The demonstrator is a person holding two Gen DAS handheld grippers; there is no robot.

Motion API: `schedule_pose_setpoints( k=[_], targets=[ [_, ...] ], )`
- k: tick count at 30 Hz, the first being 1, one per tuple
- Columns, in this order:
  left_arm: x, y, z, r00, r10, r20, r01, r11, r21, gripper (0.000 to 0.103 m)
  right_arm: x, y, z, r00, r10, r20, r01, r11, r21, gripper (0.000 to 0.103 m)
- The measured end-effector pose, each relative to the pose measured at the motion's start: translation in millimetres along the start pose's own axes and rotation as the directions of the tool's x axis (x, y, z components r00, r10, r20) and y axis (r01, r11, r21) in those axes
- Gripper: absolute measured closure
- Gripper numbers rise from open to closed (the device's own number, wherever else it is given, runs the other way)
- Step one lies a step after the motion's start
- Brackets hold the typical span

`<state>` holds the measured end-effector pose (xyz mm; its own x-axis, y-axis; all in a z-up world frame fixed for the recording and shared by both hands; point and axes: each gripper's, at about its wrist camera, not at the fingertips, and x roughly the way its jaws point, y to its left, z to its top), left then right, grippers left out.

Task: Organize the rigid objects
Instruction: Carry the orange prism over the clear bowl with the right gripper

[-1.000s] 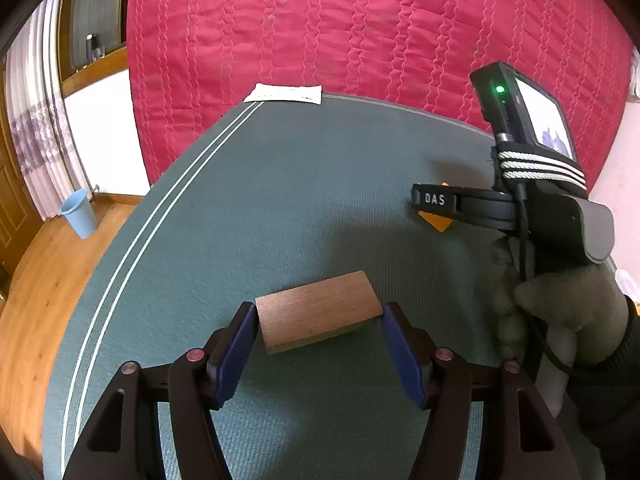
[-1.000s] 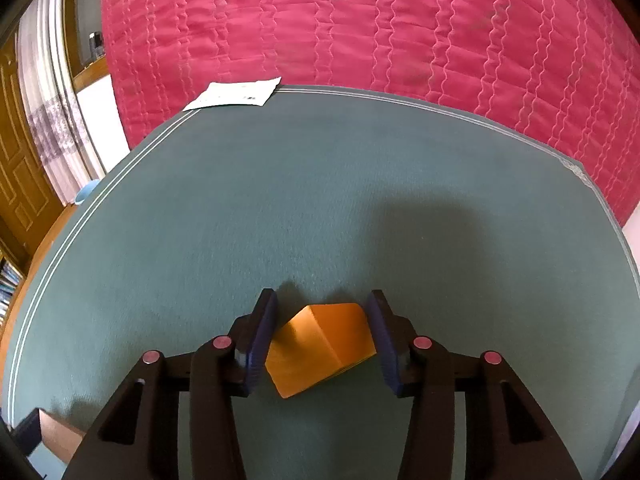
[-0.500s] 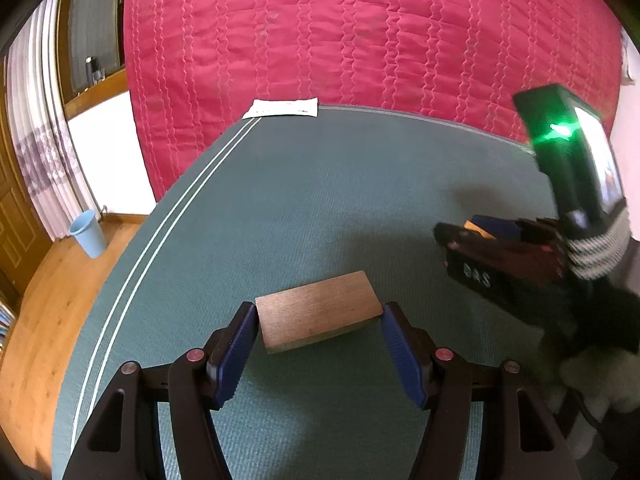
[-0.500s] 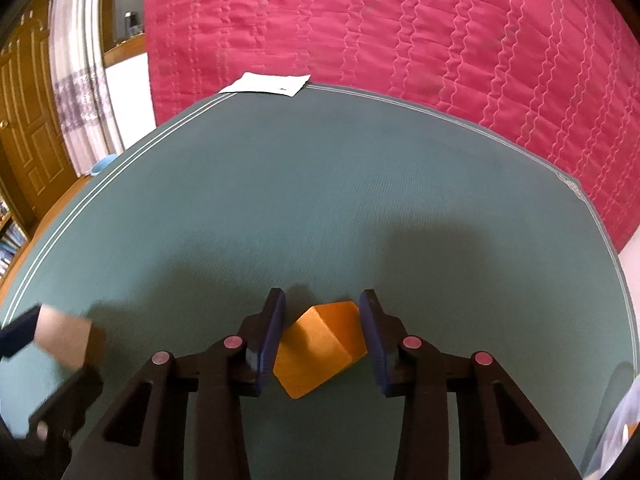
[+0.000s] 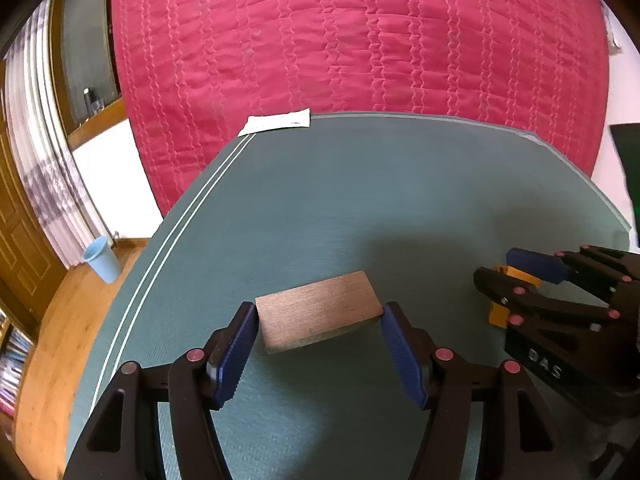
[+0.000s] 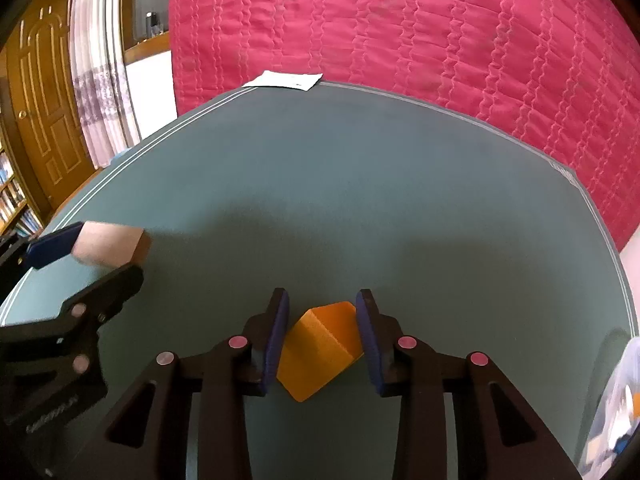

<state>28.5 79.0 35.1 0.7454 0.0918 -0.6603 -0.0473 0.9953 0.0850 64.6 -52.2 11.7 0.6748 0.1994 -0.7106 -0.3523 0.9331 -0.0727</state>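
A brown wooden block (image 5: 318, 316) sits endwise between the blue pads of my left gripper (image 5: 320, 312), which is shut on it over the green table (image 5: 320, 200). In the right wrist view the same block (image 6: 110, 244) shows at the left in that gripper (image 6: 108, 252). An orange wedge-shaped block (image 6: 320, 344) lies between the pads of my right gripper (image 6: 322, 298). Its jaws are closing and both pads touch the wedge. In the left wrist view the right gripper (image 5: 496, 266) reaches in from the right with the orange block (image 5: 498, 314) in it.
A white paper sheet (image 5: 276, 124) lies at the table's far edge, against a red quilted cloth (image 5: 360, 40). A blue cup (image 5: 100, 258) stands on the wooden floor at the left. A clear plastic bag (image 6: 616, 400) shows at the right edge.
The right gripper's jaws have narrowed onto the orange block, which turned a little. That gripper has swung so the left gripper and wooden block come into its view. The left gripper keeps its hold.
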Motion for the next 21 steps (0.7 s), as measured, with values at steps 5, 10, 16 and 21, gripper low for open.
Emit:
schedule_pose_setpoints(
  k=[5,10,16,21],
  targets=[
    [-3.7,-8.2,-2.5,1.000,0.016,0.015,-0.017,0.999,0.031,0.036,-12.8,-7.4,-14.9,1.000,0.009,0.001,-0.009,1.000,0.009,0.068],
    [-7.7,-16.4,-3.9,0.999,0.020,0.029,-0.021,0.998,0.056,0.036,-26.1,-16.1,-29.7,1.000,0.019,0.003,-0.019,1.000,0.023,0.069],
    [-11.4,-32.9,-7.7,1.000,0.010,0.025,-0.013,0.995,0.101,0.036,-39.6,-25.8,-43.0,1.000,0.025,0.009,-0.025,0.999,0.035,0.072],
    [-13.8,-46.6,-9.5,1.000,0.008,0.024,-0.011,0.991,0.131,0.036,-49.8,-35.9,-53.4,0.999,0.031,0.014,-0.032,0.998,0.048,0.073]
  ],
)
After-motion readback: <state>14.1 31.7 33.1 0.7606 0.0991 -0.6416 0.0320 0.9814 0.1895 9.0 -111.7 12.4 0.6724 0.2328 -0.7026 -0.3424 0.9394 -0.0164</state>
